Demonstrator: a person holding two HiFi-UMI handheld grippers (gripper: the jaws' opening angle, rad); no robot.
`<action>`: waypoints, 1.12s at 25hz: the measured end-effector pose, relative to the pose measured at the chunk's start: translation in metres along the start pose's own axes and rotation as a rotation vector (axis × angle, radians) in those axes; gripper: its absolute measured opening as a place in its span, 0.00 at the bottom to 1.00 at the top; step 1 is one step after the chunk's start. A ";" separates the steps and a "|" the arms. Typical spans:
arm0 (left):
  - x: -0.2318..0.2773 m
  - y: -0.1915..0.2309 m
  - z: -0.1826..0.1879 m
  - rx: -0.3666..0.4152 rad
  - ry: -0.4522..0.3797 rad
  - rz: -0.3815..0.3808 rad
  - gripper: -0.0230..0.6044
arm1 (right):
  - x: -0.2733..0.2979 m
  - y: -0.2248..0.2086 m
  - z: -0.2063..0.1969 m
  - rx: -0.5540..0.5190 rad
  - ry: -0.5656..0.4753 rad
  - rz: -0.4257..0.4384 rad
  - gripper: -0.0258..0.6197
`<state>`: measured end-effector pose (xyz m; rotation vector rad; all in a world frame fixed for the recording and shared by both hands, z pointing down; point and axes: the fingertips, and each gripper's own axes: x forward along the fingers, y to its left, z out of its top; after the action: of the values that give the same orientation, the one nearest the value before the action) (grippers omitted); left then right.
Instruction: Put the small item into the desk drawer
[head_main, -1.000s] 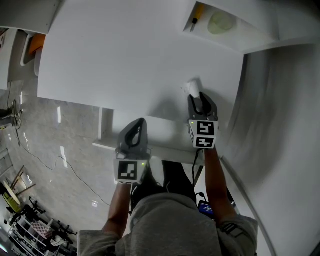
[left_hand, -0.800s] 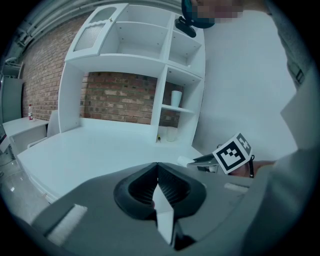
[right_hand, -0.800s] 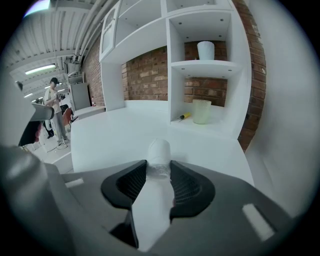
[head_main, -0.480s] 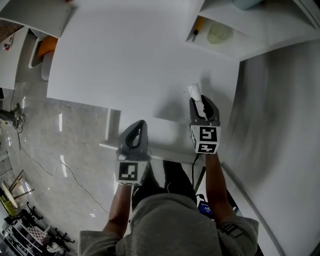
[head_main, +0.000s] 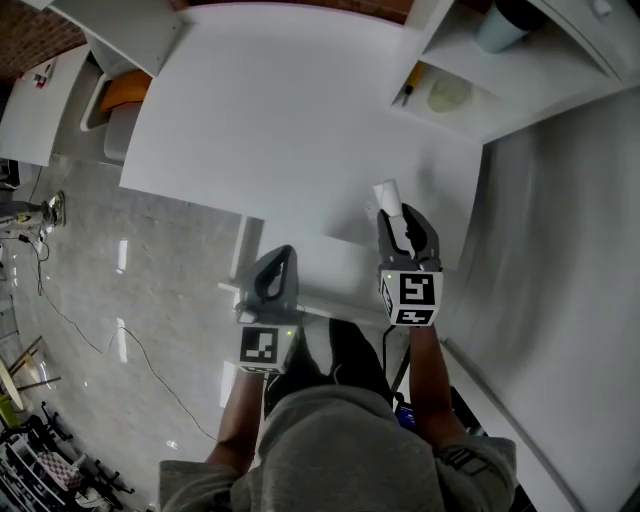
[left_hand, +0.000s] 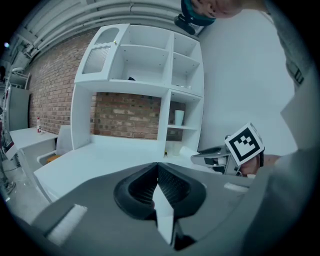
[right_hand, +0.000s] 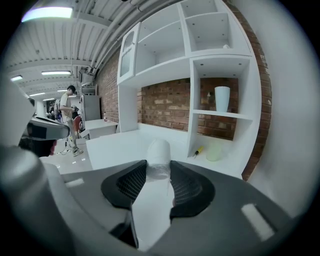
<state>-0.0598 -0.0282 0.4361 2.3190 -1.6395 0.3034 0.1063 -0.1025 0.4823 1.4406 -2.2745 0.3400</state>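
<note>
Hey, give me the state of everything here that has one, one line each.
right gripper: shut on the small white item
left gripper: shut, empty
desk drawer: pulled open
cup: upright on its shelf
screwdriver: lying in the lower cubby

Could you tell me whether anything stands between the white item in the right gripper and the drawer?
Nothing visible does: the drawer appears pulled open close by the white item in the right gripper; the left gripper hangs over its left end.
</note>
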 end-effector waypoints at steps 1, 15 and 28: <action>-0.004 0.004 0.002 0.007 -0.004 0.003 0.06 | -0.001 0.008 0.005 -0.004 -0.007 0.012 0.28; -0.067 0.056 0.012 -0.009 -0.030 0.097 0.06 | -0.013 0.126 0.049 -0.080 -0.063 0.191 0.28; -0.123 0.103 -0.004 -0.062 -0.029 0.233 0.06 | -0.007 0.226 0.045 -0.150 -0.044 0.383 0.28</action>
<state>-0.1973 0.0498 0.4109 2.0990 -1.9088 0.2646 -0.1049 -0.0185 0.4442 0.9447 -2.5477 0.2442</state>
